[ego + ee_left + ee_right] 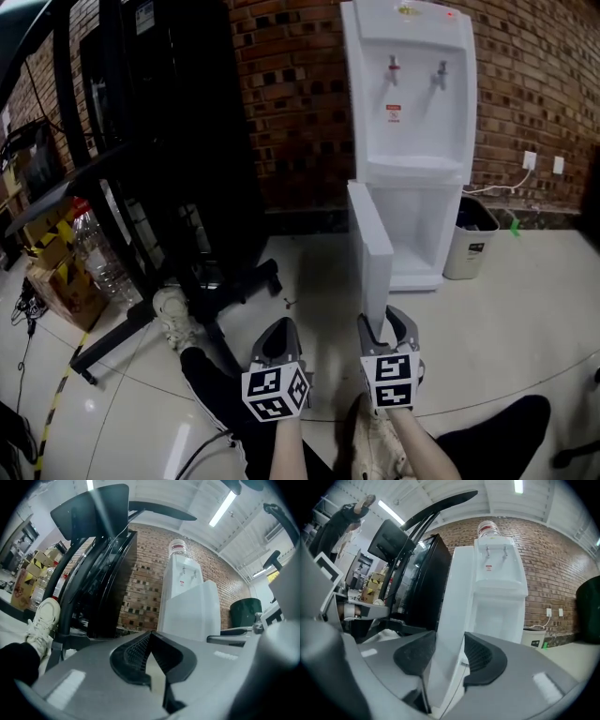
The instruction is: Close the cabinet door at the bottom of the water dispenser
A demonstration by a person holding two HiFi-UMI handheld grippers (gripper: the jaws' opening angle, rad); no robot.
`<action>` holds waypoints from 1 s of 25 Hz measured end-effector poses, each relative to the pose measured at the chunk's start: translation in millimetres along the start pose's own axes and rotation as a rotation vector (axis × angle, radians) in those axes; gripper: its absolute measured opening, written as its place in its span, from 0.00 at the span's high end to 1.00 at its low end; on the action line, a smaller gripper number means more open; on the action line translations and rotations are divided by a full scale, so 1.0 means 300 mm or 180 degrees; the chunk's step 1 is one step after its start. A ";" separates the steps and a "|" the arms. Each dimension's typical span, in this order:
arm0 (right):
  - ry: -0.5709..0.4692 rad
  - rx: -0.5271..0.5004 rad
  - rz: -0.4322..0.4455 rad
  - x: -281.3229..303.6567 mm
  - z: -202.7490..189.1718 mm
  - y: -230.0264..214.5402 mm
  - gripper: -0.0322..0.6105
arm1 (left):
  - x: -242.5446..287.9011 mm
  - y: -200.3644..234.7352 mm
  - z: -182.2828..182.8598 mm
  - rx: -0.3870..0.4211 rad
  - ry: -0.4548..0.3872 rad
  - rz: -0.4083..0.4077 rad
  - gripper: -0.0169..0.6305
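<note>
My right gripper [387, 323] has its two jaws pinched on the front edge of the white door [370, 234], one pad on each side. My left gripper [278, 337] is just beside it on the left, with its jaws closed together and nothing in them. Below the grippers I see my white shoe [373, 441] on the shiny floor [506, 328]. Another white shoe [173, 314] sits to the left, by the foot of a big black machine [178, 122]. Further left are water bottles [98, 248] and boxes [61, 281]. A small bin [472, 244] stands right of the water dispenser [412, 103], close against it. Nothing lies between the door and its opening. The door sticks out towards me, wide open, at the bottom of the tall white water dispenser, which stands against a brick wall [291, 84]. The space behind the door is white inside.
</note>
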State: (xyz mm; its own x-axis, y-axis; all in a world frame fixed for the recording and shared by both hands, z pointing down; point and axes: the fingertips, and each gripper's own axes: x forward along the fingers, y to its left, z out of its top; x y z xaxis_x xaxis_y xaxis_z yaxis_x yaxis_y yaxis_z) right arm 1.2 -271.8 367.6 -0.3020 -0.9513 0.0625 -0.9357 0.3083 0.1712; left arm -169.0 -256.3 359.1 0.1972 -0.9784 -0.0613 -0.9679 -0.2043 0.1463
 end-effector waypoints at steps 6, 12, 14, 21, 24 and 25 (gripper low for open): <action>0.0083 -0.0014 -0.0237 -0.027 -0.023 -0.096 0.65 | 0.002 -0.020 -0.012 0.0046 0.0036 -0.0054 0.97; 0.0143 -0.0039 -0.0501 -0.042 -0.033 -0.166 0.66 | 0.007 -0.047 -0.018 0.0122 0.0076 -0.0121 0.97; 0.0157 -0.0032 -0.0569 -0.042 -0.039 -0.191 0.66 | 0.010 -0.055 -0.023 0.0137 0.0089 -0.0139 0.97; 0.0228 -0.0010 -0.0860 -0.041 -0.060 -0.287 0.65 | 0.021 -0.074 -0.040 0.0199 0.0146 -0.0190 0.97; 0.0243 0.0005 -0.0949 -0.042 -0.067 -0.323 0.65 | 0.025 -0.082 -0.047 0.0225 0.0182 -0.0223 0.97; 0.0246 0.0013 -0.0975 -0.042 -0.069 -0.334 0.65 | 0.026 -0.085 -0.048 0.0231 0.0190 -0.0238 0.97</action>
State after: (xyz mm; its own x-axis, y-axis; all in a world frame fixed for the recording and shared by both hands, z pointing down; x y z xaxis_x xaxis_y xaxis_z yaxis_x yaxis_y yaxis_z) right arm 102.4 -290.5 370.1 0.0085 -0.9965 0.0832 -0.9818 0.0074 0.1895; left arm -140.4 -259.1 369.2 0.2760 -0.9611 -0.0101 -0.9585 -0.2760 0.0715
